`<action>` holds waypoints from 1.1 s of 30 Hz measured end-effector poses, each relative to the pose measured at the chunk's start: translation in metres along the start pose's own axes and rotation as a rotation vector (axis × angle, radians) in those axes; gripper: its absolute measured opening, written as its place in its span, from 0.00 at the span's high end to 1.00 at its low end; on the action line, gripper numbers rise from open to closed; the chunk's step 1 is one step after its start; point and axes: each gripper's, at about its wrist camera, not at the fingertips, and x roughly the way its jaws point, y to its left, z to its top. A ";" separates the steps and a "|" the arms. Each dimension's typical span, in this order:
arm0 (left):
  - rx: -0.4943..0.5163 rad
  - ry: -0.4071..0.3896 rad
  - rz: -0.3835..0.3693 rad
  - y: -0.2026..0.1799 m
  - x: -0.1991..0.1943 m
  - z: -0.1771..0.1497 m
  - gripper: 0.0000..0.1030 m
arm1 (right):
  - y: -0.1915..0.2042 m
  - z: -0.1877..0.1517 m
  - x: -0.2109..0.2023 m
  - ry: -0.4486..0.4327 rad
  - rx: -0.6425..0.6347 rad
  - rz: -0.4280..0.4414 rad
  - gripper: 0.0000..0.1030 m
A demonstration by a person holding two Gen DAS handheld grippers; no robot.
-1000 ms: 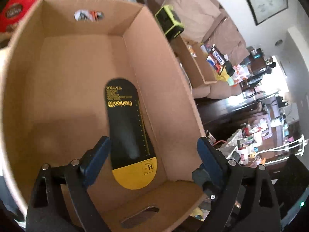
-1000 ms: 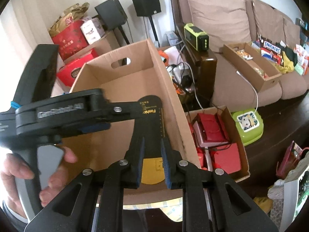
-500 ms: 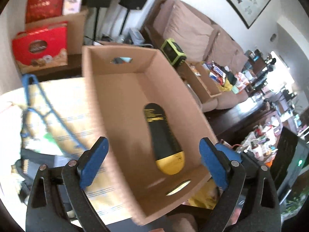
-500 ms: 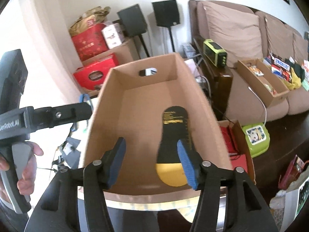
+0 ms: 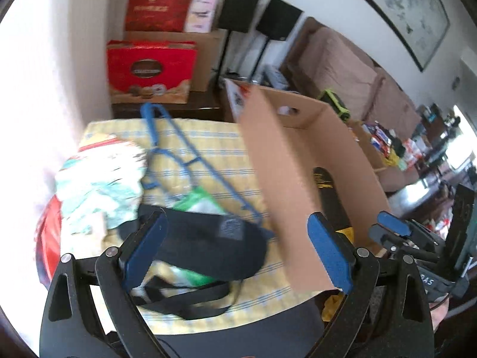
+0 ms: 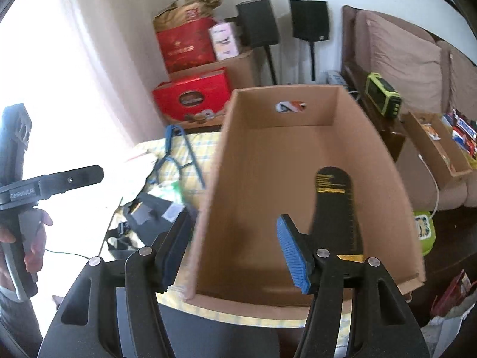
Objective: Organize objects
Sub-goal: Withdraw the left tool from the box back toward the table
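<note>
Left hand-held gripper (image 5: pixel 235 250) gapes, empty, nearer black pouch (image 5: pixel 208 244), lying crosswise just beyond; right hand-held gripper (image 6: pixel 235 250) opening, empty, over cardboard box (image 6: pixel 298 208).

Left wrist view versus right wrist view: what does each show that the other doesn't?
Only the left wrist view shows the whole black cap with the crumpled packaging beside it, and the framed picture on the wall. Only the right wrist view shows the person's hand holding the left hand-held gripper, and the cardboard box's bare floor. Both show the box, the black and yellow foot gauge inside it, the blue hanger and the red gift boxes.
</note>
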 end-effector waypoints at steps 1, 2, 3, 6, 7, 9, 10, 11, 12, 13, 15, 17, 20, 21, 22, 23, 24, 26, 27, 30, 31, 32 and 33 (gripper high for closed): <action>-0.010 0.000 0.008 0.008 -0.001 -0.001 0.09 | 0.005 0.000 0.002 0.003 -0.007 0.005 0.40; -0.018 0.002 0.014 0.015 -0.002 -0.003 0.09 | 0.010 0.001 0.005 0.006 -0.015 0.011 0.40; -0.027 0.003 0.020 0.022 -0.001 -0.005 0.09 | 0.016 0.001 0.007 0.010 -0.024 0.018 0.40; -0.047 0.003 0.049 0.040 -0.003 -0.014 0.09 | 0.031 0.001 0.015 0.020 -0.047 0.038 0.38; -0.050 -0.001 0.069 0.046 -0.004 -0.017 0.09 | 0.037 0.002 0.017 0.021 -0.055 0.045 0.36; -0.046 -0.006 0.106 0.052 -0.005 -0.022 0.08 | 0.049 0.002 0.023 0.024 -0.069 0.043 0.34; -0.044 -0.011 0.132 0.057 -0.006 -0.024 0.08 | 0.054 0.003 0.027 0.028 -0.075 0.042 0.33; -0.043 -0.016 0.147 0.060 -0.006 -0.025 0.08 | 0.058 0.003 0.030 0.032 -0.080 0.046 0.31; -0.043 -0.020 0.158 0.063 -0.007 -0.027 0.08 | 0.063 0.003 0.033 0.036 -0.086 0.051 0.30; -0.045 -0.024 0.168 0.067 -0.007 -0.030 0.08 | 0.069 0.003 0.037 0.041 -0.095 0.053 0.27; -0.046 -0.025 0.180 0.071 -0.007 -0.033 0.02 | 0.078 0.003 0.044 0.046 -0.113 0.059 0.20; -0.046 -0.016 0.185 0.074 -0.005 -0.037 0.00 | 0.085 0.004 0.051 0.057 -0.123 0.059 0.15; -0.038 0.024 0.212 0.076 0.002 -0.044 0.00 | 0.092 0.004 0.062 0.078 -0.138 0.070 0.13; -0.033 0.029 0.213 0.077 0.004 -0.046 0.00 | 0.094 0.004 0.067 0.092 -0.136 0.078 0.13; -0.034 0.040 0.207 0.078 0.007 -0.049 0.00 | 0.094 0.004 0.072 0.104 -0.131 0.079 0.13; -0.040 0.046 0.200 0.080 0.009 -0.050 0.00 | 0.095 0.004 0.075 0.115 -0.128 0.077 0.13; -0.048 0.052 0.196 0.082 0.012 -0.051 0.00 | 0.095 0.004 0.079 0.124 -0.130 0.073 0.13; -0.063 0.060 0.198 0.087 0.017 -0.055 0.00 | 0.097 0.004 0.086 0.136 -0.139 0.068 0.13; -0.068 0.063 0.196 0.090 0.020 -0.056 0.00 | 0.098 0.004 0.089 0.143 -0.140 0.065 0.13; -0.110 0.078 0.177 0.101 0.028 -0.061 0.00 | 0.100 0.006 0.098 0.158 -0.139 0.061 0.13; -0.124 0.078 0.170 0.103 0.030 -0.062 0.00 | 0.100 0.008 0.102 0.161 -0.137 0.061 0.13; -0.141 0.077 0.154 0.106 0.033 -0.065 0.01 | 0.101 0.010 0.105 0.163 -0.134 0.061 0.13; -0.156 0.078 0.134 0.108 0.035 -0.066 0.02 | 0.101 0.013 0.110 0.172 -0.128 0.058 0.14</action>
